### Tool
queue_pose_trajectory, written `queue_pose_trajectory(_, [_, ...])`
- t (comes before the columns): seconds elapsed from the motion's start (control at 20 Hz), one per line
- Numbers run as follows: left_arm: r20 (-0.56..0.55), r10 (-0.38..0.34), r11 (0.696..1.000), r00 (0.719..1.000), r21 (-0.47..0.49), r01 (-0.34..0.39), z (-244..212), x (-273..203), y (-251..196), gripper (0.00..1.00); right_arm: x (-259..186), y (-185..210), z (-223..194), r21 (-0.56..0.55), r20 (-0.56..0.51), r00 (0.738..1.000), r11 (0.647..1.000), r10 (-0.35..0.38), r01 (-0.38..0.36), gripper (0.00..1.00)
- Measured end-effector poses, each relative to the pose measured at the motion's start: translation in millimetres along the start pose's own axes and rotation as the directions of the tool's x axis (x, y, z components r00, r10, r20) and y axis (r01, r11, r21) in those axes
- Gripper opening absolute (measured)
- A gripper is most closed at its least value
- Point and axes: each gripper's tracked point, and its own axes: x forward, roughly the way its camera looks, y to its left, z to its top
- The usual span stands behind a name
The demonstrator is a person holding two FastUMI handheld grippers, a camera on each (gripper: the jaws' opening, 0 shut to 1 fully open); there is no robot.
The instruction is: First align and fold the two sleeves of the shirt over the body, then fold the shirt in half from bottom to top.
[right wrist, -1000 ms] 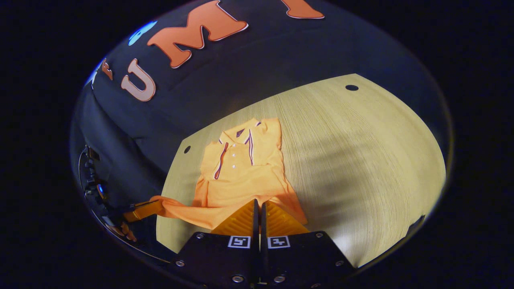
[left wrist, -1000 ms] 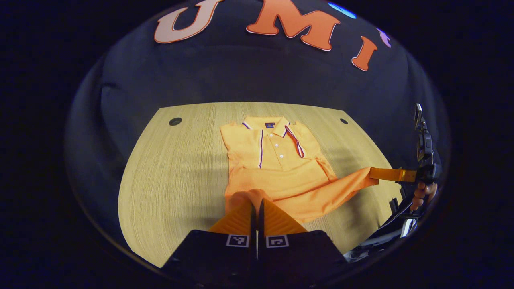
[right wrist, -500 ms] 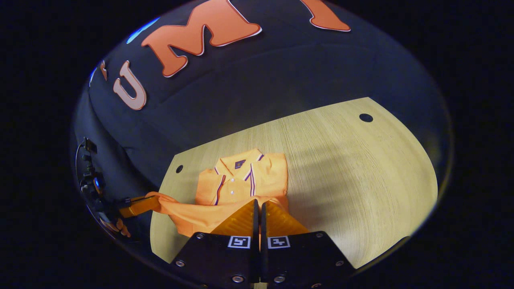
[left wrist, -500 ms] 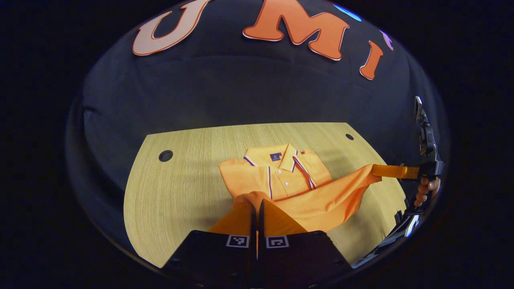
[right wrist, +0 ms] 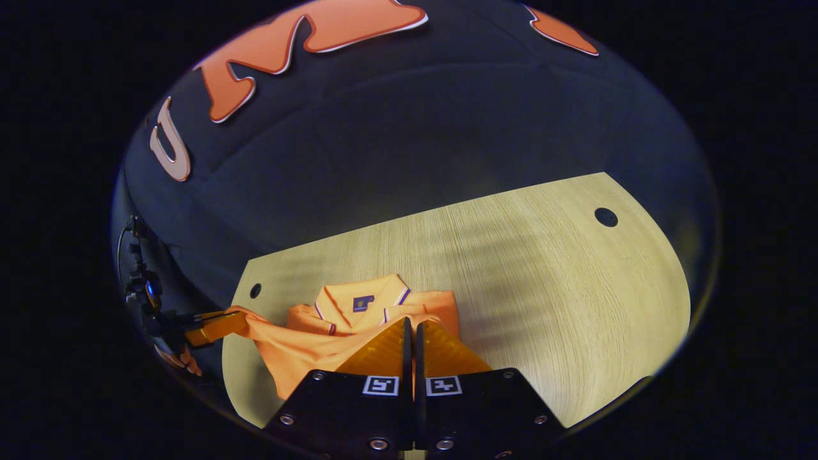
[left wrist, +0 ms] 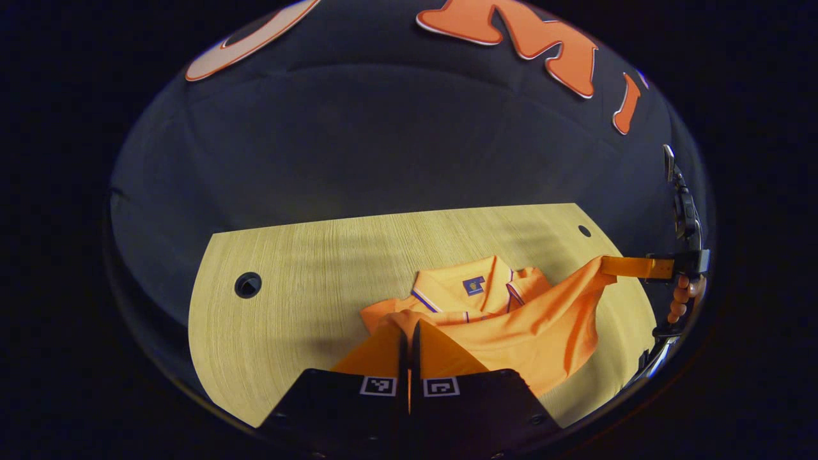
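On the pale wooden table (left wrist: pixel 287 281), the orange polo shirt with a striped collar (left wrist: pixel 511 319) lies with its bottom edge lifted toward the far collar. The left gripper (left wrist: pixel 409 329) and right gripper (right wrist: pixel 411 327) each pinch a bottom corner, pressed together on the cloth, so the hem travels evenly.

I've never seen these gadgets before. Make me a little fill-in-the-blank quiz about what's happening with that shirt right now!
1. The shirt lying on the wooden table is coloured ____.
2. The left gripper and the right gripper each pinch the shirt's lifted ____ edge.
3. That edge is raised over the body, toward the ____, which has a small dark label inside.
4. A round ____ shows in the table near its far corner.

Missing words: orange; bottom; collar; hole
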Motion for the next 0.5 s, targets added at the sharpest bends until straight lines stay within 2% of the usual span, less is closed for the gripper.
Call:
queue_pose_trajectory(0.2, [-0.028, -0.001, 1.0, 1.0, 0.017, 0.002, 11.3, 36.8, 12.6, 0.01, 36.3, -7.9, 14.5, -0.007, -0.028, 0.999, 0.999, -0.039, 0.039, 0.01])
queue_pose_trajectory(0.35, [-0.022, 0.049, 0.999, 0.999, 0.017, -0.049, 20.7, 57.5, 30.4, 0.01, 57.0, -20.2, 24.5, -0.017, -0.053, 0.994, 0.995, -0.094, 0.093, 0.02])
queue_pose_trajectory(0.45, [-0.01, 0.072, 0.997, 0.997, 0.002, -0.072, 24.3, 56.3, 38.9, 0.14, 58.8, -22.6, 31.3, 0.023, -0.048, 0.994, 0.995, -0.099, 0.101, 0.05])
queue_pose_trajectory(0.5, [-0.004, 0.084, 0.996, 0.996, -0.002, -0.084, 26.1, 50.3, 40.7, 0.37, 59.7, -20.7, 39.6, 0.049, -0.028, 0.996, 0.995, -0.087, 0.088, 0.11])
